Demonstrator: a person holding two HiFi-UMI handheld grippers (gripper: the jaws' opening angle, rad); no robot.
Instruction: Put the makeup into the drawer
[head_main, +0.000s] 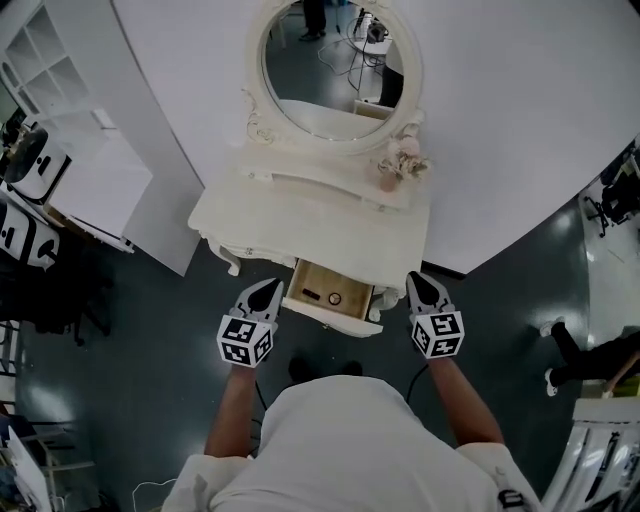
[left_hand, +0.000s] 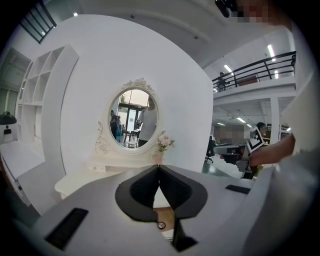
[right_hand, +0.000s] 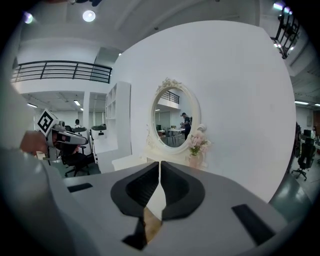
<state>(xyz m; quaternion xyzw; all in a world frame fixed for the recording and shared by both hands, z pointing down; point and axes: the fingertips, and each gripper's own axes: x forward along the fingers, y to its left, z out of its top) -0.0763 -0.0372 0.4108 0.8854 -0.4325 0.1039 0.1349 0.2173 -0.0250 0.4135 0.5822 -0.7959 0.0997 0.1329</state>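
Note:
The white dressing table (head_main: 250, 215) has its middle drawer (head_main: 330, 318) pulled out, showing a wooden bottom. Inside lie a small round makeup piece (head_main: 335, 298) and a small dark piece (head_main: 311, 295). My left gripper (head_main: 271, 286) hovers just left of the drawer, shut with nothing in it. My right gripper (head_main: 416, 279) hovers just right of the drawer, also shut and empty. In the left gripper view the jaws (left_hand: 159, 169) meet in a thin line, and the round piece (left_hand: 161, 225) shows below them. In the right gripper view the gripper (right_hand: 160, 165) points toward the mirror.
An oval mirror (head_main: 335, 65) stands at the table's back, with a pink flower vase (head_main: 400, 165) at its right. White shelving (head_main: 75, 170) stands to the left. The person's feet are on the dark floor in front of the drawer.

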